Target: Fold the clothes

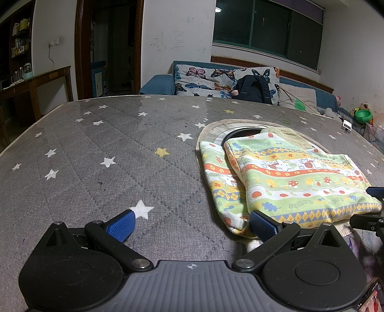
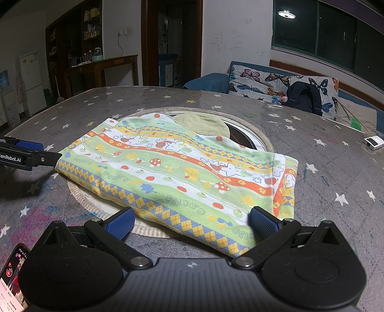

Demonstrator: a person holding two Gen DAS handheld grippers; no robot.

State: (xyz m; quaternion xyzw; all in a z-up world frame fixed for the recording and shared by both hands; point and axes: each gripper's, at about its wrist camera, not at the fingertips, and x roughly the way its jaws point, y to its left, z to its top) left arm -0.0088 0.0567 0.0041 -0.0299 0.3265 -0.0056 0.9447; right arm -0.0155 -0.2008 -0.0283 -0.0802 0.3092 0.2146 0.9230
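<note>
Both hand-held grippers (left (image 1: 192, 222), right (image 2: 192, 222)) spread beside folded garment (image 2: 177, 172) on round mat (image 2: 79, 194)

I see white walls (image 2: 240, 28) with scribbles, a dark window (image 1: 268, 26) reflecting a ceiling lamp (image 2: 286, 13), a blue sofa (image 1: 158, 84) carrying a butterfly-print cushion (image 2: 261, 81), a wooden side table (image 2: 112, 66), a white fridge (image 2: 31, 79), and a dark wood-framed doorway (image 1: 110, 45).

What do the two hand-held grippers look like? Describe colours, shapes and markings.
Both look alike. The left hand-held gripper has a ribbed grey body, two round black housings, black linkage arms with silver pivot pins, and blue textured finger pads. The right hand-held gripper matches it. Seen from the right wrist, the left one's black side carries white "GenRobot.AI" lettering.
</note>
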